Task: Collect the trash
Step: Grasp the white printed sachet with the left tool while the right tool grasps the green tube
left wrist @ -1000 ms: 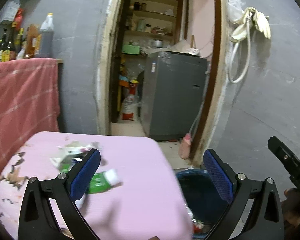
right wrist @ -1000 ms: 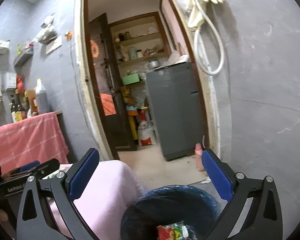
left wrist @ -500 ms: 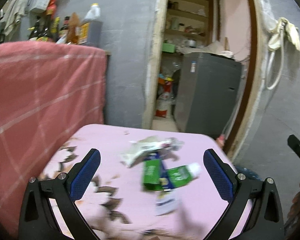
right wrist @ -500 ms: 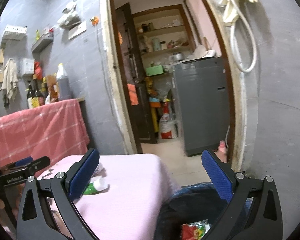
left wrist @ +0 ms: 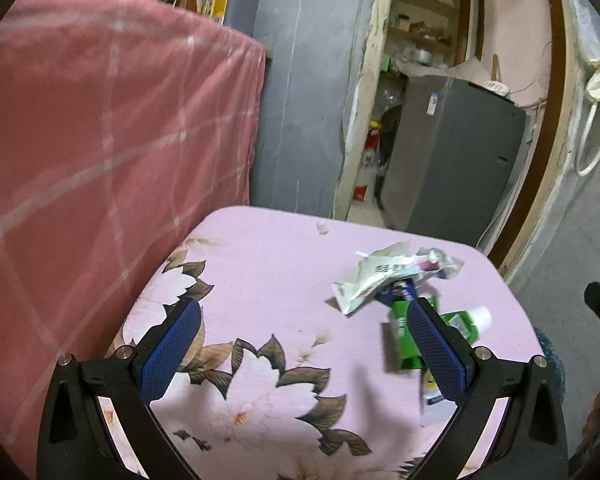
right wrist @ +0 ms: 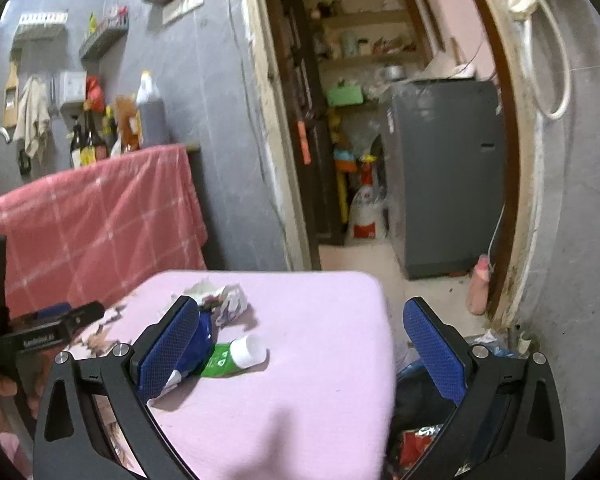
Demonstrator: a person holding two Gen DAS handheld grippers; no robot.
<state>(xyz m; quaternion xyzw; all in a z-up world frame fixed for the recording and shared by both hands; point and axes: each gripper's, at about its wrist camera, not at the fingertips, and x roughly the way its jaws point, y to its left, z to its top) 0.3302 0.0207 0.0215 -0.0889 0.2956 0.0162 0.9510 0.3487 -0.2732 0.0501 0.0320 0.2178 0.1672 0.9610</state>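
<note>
A small heap of trash lies on the pink flowered table cover (left wrist: pixel 260 272): a crumpled white wrapper (left wrist: pixel 374 276), a blue packet, and a green tube with a white cap (left wrist: pixel 464 322). My left gripper (left wrist: pixel 302 344) hovers open above the cover, its right finger overlapping the heap. The right wrist view shows the same green tube (right wrist: pixel 236 354) and crumpled wrapper (right wrist: pixel 230 300) just beside the left finger of my open right gripper (right wrist: pixel 300 344). Neither gripper holds anything. The bin (right wrist: pixel 428 404) with a dark liner and a red wrapper sits low at the table's right side.
A red checked cloth (left wrist: pixel 100 140) hangs over a counter left of the table, with bottles (right wrist: pixel 96 136) on top. Beyond is a doorway with a grey appliance (right wrist: pixel 444 176) and shelves. A hose (right wrist: pixel 548 40) hangs on the grey wall at right.
Both grippers have swung left from over the bin toward the table. The trash heap is now between or beside the fingers, and the bin has slid to the lower right edge.
</note>
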